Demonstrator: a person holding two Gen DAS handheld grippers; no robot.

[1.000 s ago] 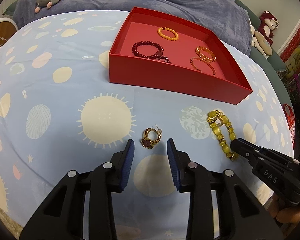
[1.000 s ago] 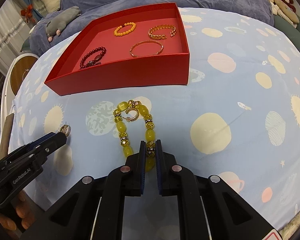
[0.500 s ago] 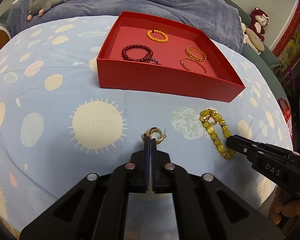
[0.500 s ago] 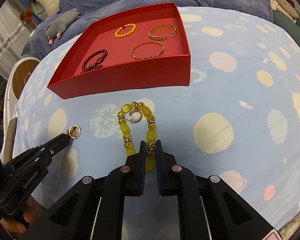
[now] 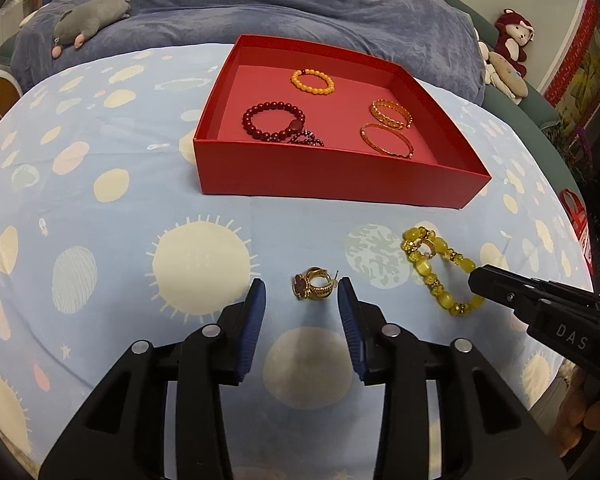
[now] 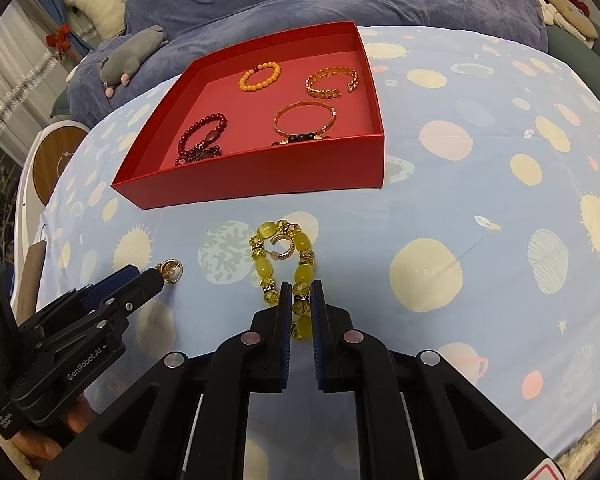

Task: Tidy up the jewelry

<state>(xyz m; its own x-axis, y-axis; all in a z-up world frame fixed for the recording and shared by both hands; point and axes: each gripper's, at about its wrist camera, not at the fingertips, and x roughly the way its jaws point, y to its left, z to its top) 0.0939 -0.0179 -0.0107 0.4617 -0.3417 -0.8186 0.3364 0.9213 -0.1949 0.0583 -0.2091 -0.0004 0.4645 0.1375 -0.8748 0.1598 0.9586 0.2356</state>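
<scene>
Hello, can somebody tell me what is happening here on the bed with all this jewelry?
A person is sorting jewelry into a red box with two handheld grippers. Several bracelets already lie inside it. The left gripper has just been opening; a gold earring lies on the bedsheet between its fingers, not gripped. The right gripper is shut on the yellow bead bracelet, which lies on the sheet in front of the box. A small gold hoop rests inside that bracelet's loop.
</scene>
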